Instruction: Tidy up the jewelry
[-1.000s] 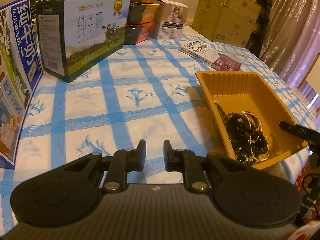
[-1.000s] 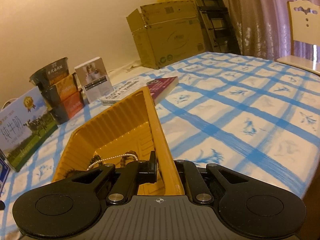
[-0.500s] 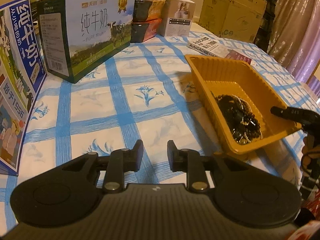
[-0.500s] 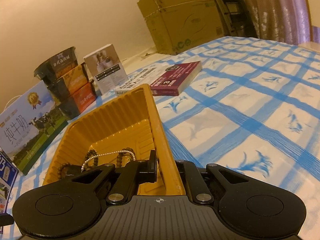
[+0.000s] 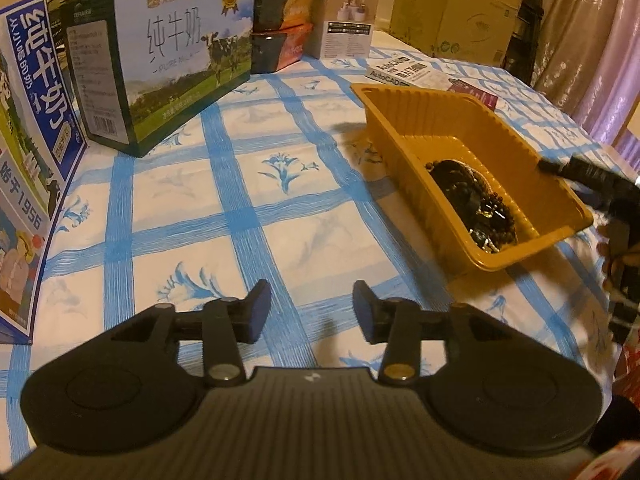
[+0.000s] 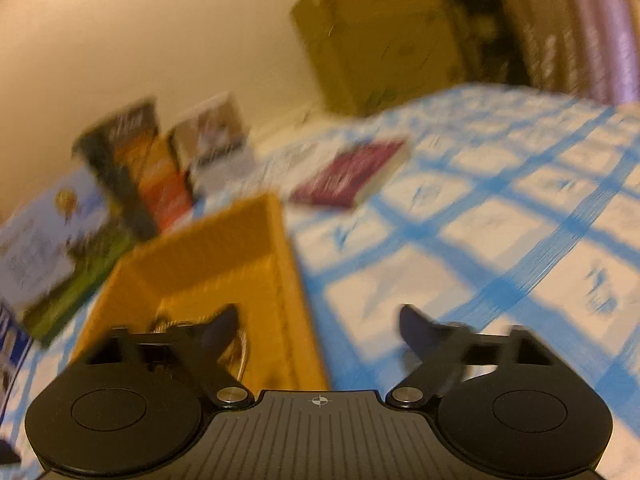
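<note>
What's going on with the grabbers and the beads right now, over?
Left gripper jaws just opening, nothing between them. Right gripper jaws just sprung wide, straddling the yellow tray wall. Beaded jewelry heaped inside the tray. Nothing blocking.

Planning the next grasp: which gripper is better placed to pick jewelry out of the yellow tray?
Right, probably. The right gripper has just opened at the yellow tray, one finger over the jewelry. The left gripper, also just opened, is over bare tablecloth, away from the tray.

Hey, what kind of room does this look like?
Probably a home dining or storage room: a table under a blue-checked tablecloth, milk gift boxes, stacked cardboard cartons, and curtains.
</note>
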{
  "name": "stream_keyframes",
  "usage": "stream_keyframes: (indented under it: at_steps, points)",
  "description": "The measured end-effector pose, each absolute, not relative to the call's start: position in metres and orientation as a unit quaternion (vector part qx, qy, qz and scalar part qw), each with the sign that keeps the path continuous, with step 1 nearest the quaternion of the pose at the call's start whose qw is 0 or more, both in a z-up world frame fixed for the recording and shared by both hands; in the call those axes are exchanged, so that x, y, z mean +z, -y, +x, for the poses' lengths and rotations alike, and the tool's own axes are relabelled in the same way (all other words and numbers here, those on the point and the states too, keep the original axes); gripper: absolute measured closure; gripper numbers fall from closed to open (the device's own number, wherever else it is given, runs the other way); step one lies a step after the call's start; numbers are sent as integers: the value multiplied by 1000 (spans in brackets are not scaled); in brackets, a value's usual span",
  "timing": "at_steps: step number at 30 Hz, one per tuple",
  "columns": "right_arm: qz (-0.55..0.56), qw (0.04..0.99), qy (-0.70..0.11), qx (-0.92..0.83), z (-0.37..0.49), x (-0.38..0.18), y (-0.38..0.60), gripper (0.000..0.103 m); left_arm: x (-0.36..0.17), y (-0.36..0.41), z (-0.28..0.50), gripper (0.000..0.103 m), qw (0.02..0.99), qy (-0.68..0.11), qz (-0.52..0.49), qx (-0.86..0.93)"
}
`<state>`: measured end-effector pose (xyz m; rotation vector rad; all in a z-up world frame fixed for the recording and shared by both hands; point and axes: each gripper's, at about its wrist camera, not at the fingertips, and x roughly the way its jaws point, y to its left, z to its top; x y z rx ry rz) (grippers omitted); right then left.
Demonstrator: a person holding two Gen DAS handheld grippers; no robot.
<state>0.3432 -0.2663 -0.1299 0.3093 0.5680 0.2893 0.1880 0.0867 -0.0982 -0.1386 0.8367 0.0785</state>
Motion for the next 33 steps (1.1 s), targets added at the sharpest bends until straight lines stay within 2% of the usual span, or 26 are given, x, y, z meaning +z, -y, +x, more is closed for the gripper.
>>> stream_keyframes:
  at_steps: [4,8,10,19,25,33]
  points:
    - [136,945,-278,109,336,-109,276,14,-92,-83,181,38,915,-397,-61,40]
    - [129,943,-289,101,309,-90,279,14,-81,-77,169,28,920,-385,-54,41]
    - [130,940,-293,117,287,-81,276,14,-75,-73,163,18,921,-383,-49,50]
    - [88,922,-342,162,192,-58,235,14,-42,-51,113,14,931,-356,-35,74]
    - [90,900,-374,206,146,-41,219,14,-24,-47,67,14,927,-365,-42,78]
    - [25,885,-389,255,92,-31,184,14,-13,-46,14,14,920,-381,-50,78]
